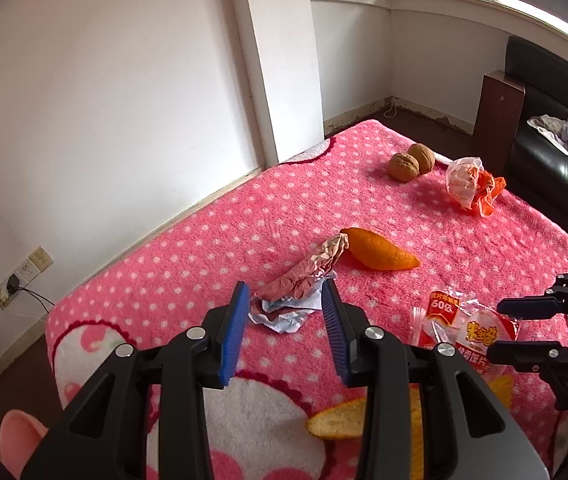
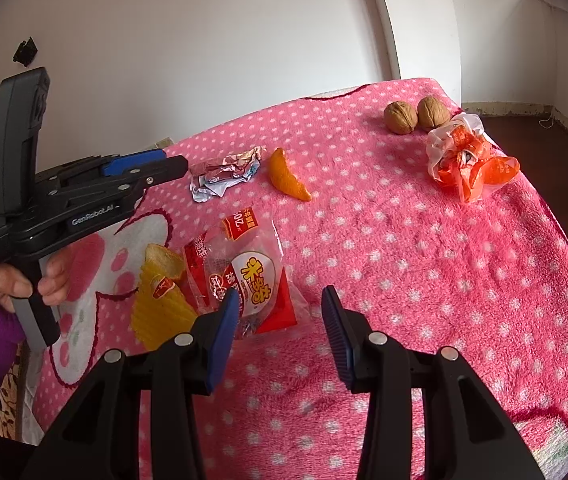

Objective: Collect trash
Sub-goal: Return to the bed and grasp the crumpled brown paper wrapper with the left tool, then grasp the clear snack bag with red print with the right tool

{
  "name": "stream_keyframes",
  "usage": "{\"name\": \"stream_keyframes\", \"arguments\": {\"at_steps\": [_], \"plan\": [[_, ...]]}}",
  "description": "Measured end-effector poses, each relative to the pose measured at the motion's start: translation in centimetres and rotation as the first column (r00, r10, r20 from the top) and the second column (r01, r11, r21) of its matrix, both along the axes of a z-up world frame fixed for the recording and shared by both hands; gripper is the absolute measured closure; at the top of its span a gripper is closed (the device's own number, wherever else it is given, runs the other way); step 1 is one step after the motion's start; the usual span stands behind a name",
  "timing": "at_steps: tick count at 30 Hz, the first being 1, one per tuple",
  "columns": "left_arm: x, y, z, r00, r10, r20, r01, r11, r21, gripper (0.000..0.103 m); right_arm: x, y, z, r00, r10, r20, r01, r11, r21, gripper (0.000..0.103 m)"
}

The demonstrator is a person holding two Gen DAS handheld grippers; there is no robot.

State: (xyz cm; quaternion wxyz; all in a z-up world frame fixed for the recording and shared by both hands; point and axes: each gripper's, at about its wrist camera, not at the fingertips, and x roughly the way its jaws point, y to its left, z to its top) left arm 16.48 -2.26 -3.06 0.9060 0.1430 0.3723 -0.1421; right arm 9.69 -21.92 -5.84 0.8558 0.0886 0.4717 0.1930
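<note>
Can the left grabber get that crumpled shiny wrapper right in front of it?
Probably yes. The left gripper has its jaws open, and the crumpled silver-and-pink foil wrapper lies on the pink dotted blanket just ahead, with nothing between. The orange peel only touches its far end.

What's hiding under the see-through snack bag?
A yellow ridged wrapper and a piece of orange peel poke out from under the snack bag. How far they reach beneath is covered.
</note>
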Motion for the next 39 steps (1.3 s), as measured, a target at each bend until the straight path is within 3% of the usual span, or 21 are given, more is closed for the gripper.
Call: {"name": "stream_keyframes", "arguments": {"at_steps": [4,9,10,11,14,23,29,39], "plan": [[1.9,-0.5,-1.2,0.998,-0.049,-0.025,0.05,0.998,0.035,0.065,0.1,0.0,-0.1,1.0,-0.003,-0.016,0.003,1.0,-0.004,0.061],[3.2,-0.4,-2.9,0.998,-0.044,-0.04,0.046,0.998,0.042,0.066,0.4,-0.1,-0.4,0.999,-0.008,-0.031,0.008,1.0,-0.003,0.061],[3.2,-0.3,-3.0,0.998,-0.043,-0.036,0.045,0.998,0.037,0.068,0.4,-0.1,-0.4,0.999,-0.007,-0.033,0.007,1.0,-0.003,0.061],[3.2,-0.2,-3.1,0.999,-0.04,-0.031,0.041,0.999,0.03,0.08,0.4,0.0,-0.5,0.999,-0.006,-0.033,0.006,1.0,-0.005,0.061],[2.9,0.3,-2.9,0.999,-0.027,-0.022,0.027,1.0,-0.002,0.096,0.6,0.2,-0.5,0.999,-0.001,-0.035,0.001,1.0,-0.008,0.061],[0.4,1.4,-0.8,0.999,0.018,0.029,-0.017,0.998,-0.057,0.097,0.3,0.2,-0.5,1.0,-0.001,-0.023,0.001,1.0,-0.011,0.062],[-3.0,3.2,0.8,0.995,0.092,0.028,-0.088,0.988,-0.128,0.097,-0.1,0.1,-0.1,1.0,-0.002,0.01,0.002,1.0,-0.016,0.079],[-9.3,5.9,1.6,0.977,0.214,0.018,-0.205,0.953,-0.224,0.097,-1.3,0.4,1.6,0.995,0.008,0.095,-0.007,1.0,-0.018,0.09]]}}
